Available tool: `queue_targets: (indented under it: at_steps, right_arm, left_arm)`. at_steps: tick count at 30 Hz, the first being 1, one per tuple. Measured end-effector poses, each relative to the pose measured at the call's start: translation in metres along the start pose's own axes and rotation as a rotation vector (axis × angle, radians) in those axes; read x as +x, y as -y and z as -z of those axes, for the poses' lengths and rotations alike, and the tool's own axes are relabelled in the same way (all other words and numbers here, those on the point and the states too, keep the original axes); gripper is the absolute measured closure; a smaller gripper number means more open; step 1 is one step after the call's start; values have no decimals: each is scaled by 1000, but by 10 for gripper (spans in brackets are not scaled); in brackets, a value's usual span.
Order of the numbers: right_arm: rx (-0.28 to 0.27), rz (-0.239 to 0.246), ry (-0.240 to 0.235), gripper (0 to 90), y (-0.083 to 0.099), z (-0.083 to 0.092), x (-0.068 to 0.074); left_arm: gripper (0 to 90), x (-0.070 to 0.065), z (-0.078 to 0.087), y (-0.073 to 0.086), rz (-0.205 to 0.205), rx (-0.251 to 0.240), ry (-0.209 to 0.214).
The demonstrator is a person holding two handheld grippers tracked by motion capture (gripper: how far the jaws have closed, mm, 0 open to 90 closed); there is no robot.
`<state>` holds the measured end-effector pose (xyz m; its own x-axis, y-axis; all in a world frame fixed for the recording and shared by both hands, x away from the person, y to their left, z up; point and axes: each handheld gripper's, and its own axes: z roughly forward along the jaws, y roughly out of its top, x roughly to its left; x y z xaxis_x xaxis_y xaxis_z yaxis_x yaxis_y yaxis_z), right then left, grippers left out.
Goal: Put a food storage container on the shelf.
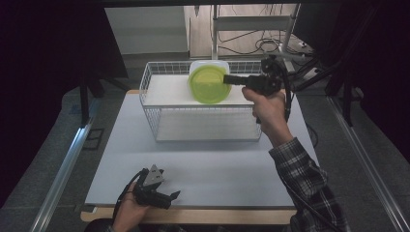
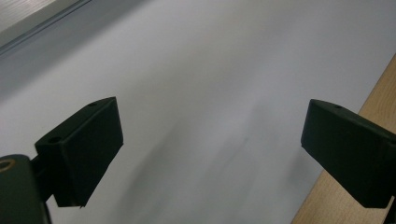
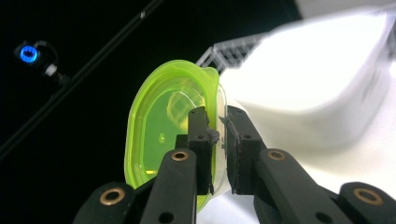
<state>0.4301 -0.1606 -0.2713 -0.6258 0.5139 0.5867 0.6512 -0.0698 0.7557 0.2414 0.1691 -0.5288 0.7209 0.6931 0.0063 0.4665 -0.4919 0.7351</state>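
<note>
right gripper [image 3: 223, 140] – clamped on green-lidded container [image 1: 209, 83] above wire basket [image 1: 150, 104] | left gripper [image 2: 212, 149] – jaws apart, bare table [image 2: 210, 60]

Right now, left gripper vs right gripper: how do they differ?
The left gripper is open with nothing between its jaws; the right gripper is shut on the rim of the green-lidded container. The left sits low by the table's near edge; the right is held above the wire basket. Both are black and hand-held.

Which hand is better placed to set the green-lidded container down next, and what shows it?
Right. The right gripper is already clamped on the green-lidded container over the wire basket; the left gripper rests open and empty near the table's front edge.
</note>
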Motion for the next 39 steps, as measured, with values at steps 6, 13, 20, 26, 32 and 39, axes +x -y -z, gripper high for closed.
queue_targets:
  at_steps: [6, 13, 20, 26, 32, 39]
  right_arm:
    - [-57, -4, 98, 814, -34, -15, 2]
    - [-69, -56, 178, 813, -51, -37, -8]
    - [-77, -52, 259, 791, -55, -45, -14]
    - [-74, -49, 303, 720, -59, -52, -18]
    - [-82, -51, 304, 669, -59, -54, -27]
    - [-57, 66, 269, 394, -57, -51, -21]
  left_arm:
    - [52, -1, 0, 0, -2, -1, 5]
    - [52, -1, -1, 0, -7, 3, 11]
    - [53, -2, -2, 0, -10, 5, 15]
    - [53, -2, -3, 0, -14, 11, 19]
    - [54, -3, -4, 0, -15, 14, 19]
    - [54, -2, -3, 0, -11, 14, 19]
